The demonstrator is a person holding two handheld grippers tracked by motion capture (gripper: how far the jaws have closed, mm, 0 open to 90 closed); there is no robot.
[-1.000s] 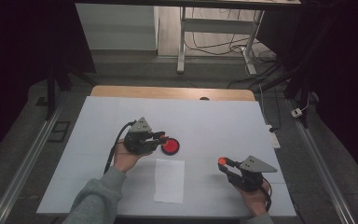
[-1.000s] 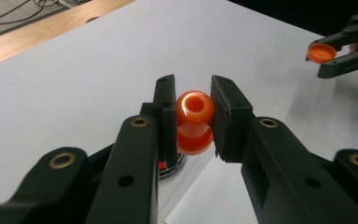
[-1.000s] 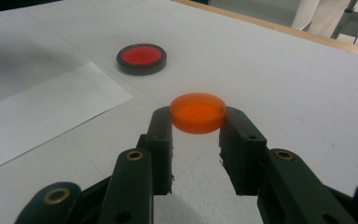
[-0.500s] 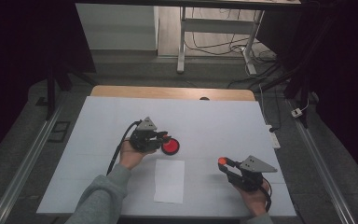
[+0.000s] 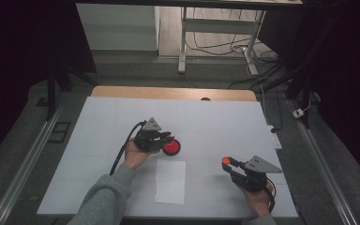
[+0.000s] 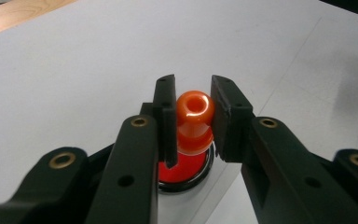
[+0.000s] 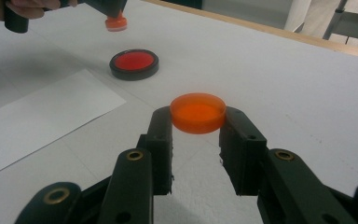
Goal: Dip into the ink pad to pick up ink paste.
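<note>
My left gripper (image 6: 193, 93) is shut on an orange stamp (image 6: 194, 121) with a round knob, gripping its handle from both sides. The stamp hangs just above a red ink pad (image 6: 186, 170) in a round black case. In the high view, the left gripper (image 5: 166, 138) sits at the ink pad's (image 5: 172, 147) left edge. My right gripper (image 7: 198, 119) is shut on a round orange lid (image 7: 198, 112), held level a little above the table. In the right gripper view, the ink pad (image 7: 134, 63) lies beyond the lid, and the stamp (image 7: 115, 22) hovers farther back.
A white sheet of paper (image 5: 170, 182) lies on the white table top (image 5: 225, 122) just in front of the ink pad, between the two hands. A wooden strip (image 5: 168, 93) runs along the far edge. Dark floor and metal rails flank the table.
My left gripper has shifted a little to the right and down with the stamp, closer over the ink pad. The right gripper and its lid have stayed put.
</note>
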